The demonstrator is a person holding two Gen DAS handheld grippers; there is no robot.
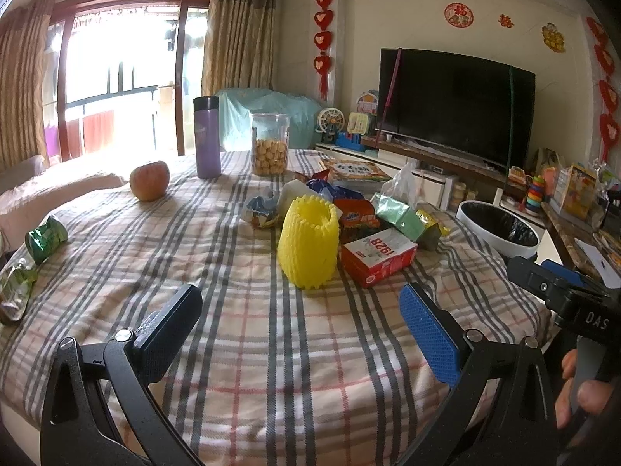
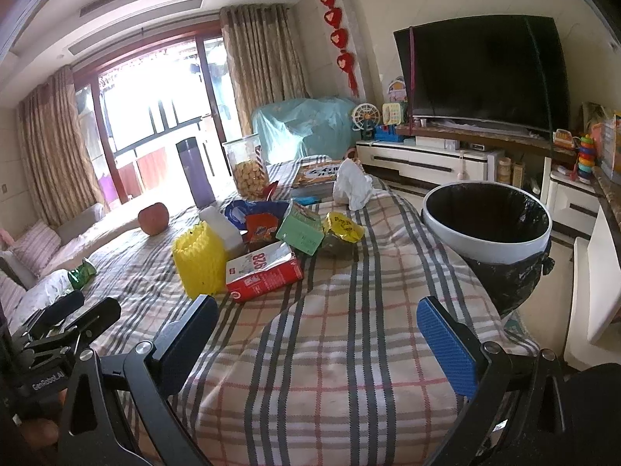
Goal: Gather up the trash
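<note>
Left wrist view
Left claw [image 1: 300, 326]: spread wide apart, empty, hanging over the plaid cloth [image 1: 240, 334] short of the litter.
Fingers: one dark pad [image 1: 170, 330] on the left, one blue pad [image 1: 429, 334] on the right, neither touching anything.
Trash heap: yellow foam sleeve [image 1: 308, 242] upright at the front, red box [image 1: 378, 256] lying just beside it on the right, green packet [image 1: 403, 215] and crumpled wrappers [image 1: 351, 204] behind, white bag [image 1: 403, 184] at the back.
Stray trash: green wrapper [image 1: 44, 239] well apart at the far left edge of the cloth.
Other things: apple [image 1: 149, 180], purple flask [image 1: 207, 136] and jar of biscuits [image 1: 269, 143] standing toward the window.
Bin [image 1: 498, 229]: white, black liner, past the right edge of the table, near the heap.
Right claw [image 1: 559, 283]: partly seen at the right edge, with fingers of a hand [image 1: 582, 392] below it; spread not clear from here.

Right wrist view
Right claw [image 2: 318, 341]: spread wide, nothing between the pads, above bare cloth [image 2: 330, 369].
Trash heap: ahead and to the left; yellow sleeve [image 2: 198, 260] touching the red box [image 2: 264, 272], green packet [image 2: 300, 231] and yellow wrapper [image 2: 343, 227] behind them.
Bin [image 2: 485, 240]: ahead on the right, beside the table edge, mouth facing up, liner empty as far as seen.
Left claw [image 2: 73, 310]: dark parts at the lower left edge.
</note>
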